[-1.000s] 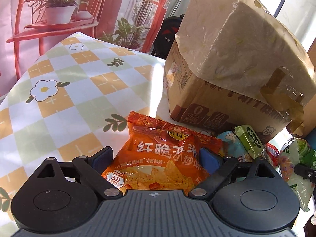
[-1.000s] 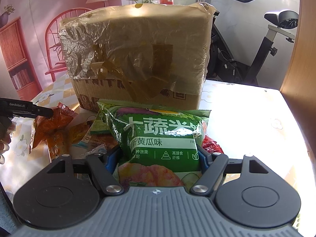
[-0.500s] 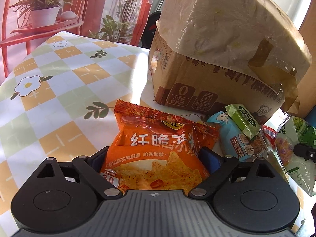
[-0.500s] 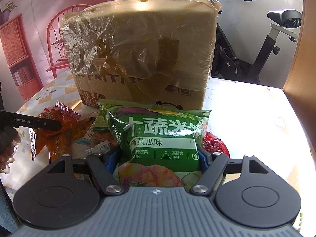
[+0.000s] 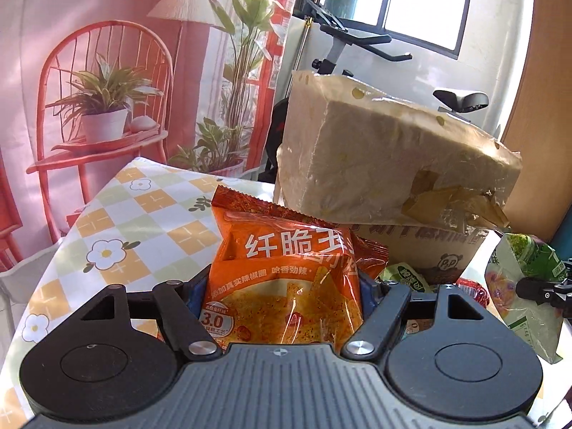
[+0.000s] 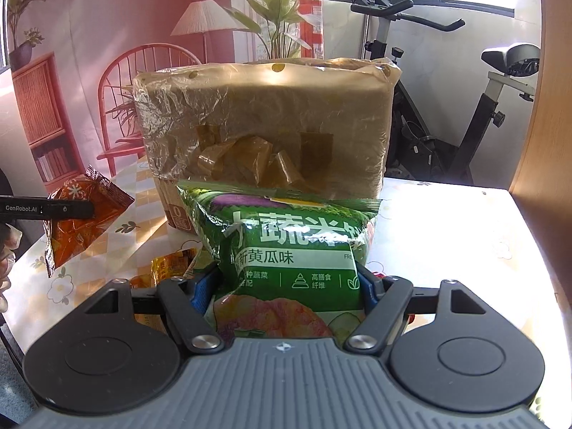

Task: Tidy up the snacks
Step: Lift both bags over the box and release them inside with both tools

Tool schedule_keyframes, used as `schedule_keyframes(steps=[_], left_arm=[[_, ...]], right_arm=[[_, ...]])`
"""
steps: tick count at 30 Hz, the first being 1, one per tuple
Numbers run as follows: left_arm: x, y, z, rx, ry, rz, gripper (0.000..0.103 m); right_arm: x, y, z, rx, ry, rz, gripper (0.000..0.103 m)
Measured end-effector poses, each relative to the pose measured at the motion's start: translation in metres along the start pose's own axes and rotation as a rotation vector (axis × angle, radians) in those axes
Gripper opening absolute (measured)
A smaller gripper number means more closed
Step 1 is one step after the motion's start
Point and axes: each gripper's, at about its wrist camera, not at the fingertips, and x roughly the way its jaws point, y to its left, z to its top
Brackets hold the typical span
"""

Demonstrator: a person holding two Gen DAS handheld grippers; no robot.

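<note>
**Both bags gripped, orange one now off the table**

My left gripper point(image 5: 282, 282) has just been closing its jaws, and the orange chip bag point(image 5: 286, 279) sits pinched between the blue pads at lower centre of the left wrist view. A second ago that bag lay flat on the checked tablecloth point(image 5: 118, 236); now it stands up against the wrapped cardboard box point(image 5: 386, 171), and the right wrist view shows it hanging clear of the table at middle left. I read that as a secure pickup.

My right gripper point(image 6: 286, 286) is clamped on the green snack bag point(image 6: 289, 250), lower centre of its frame, much as before. Other small packets point(image 5: 407, 277) remain in front of the box. Next, I judge, both bags need carrying to wherever they belong; that spot I cannot see.
</note>
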Motion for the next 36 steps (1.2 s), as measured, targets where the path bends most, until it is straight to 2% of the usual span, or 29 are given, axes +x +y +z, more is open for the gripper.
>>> schedule_keyframes(steps=[6,12,18,23,29,34,36], left_arm=[[-0.033,-0.028,0.041,0.029,-0.13,0.002,0.078],[-0.039,-0.063,0.083,0.062,-0.22,-0.007,0.078],[-0.022,-0.094,0.125,0.104,-0.277,0.007,0.078],[0.009,-0.108,0.162,0.133,-0.296,0.061,0.078],[0.051,-0.11,0.185,0.143,-0.286,0.117,0.078],[0.078,-0.116,0.187,0.172,-0.248,0.135,0.081],[0.086,-0.117,0.184,0.167,-0.223,0.139,0.084]], right_arm=[[-0.025,0.005,0.019,-0.011,-0.088,0.025,0.075],[-0.045,0.004,0.057,-0.029,-0.177,0.041,0.075],[-0.037,0.001,0.116,-0.094,-0.281,-0.005,0.075],[-0.001,-0.003,0.164,-0.109,-0.347,-0.057,0.075],[0.054,-0.01,0.188,-0.137,-0.328,-0.098,0.075],[0.085,-0.025,0.186,-0.088,-0.256,-0.082,0.076],[0.089,-0.028,0.182,-0.084,-0.249,-0.055,0.08]])
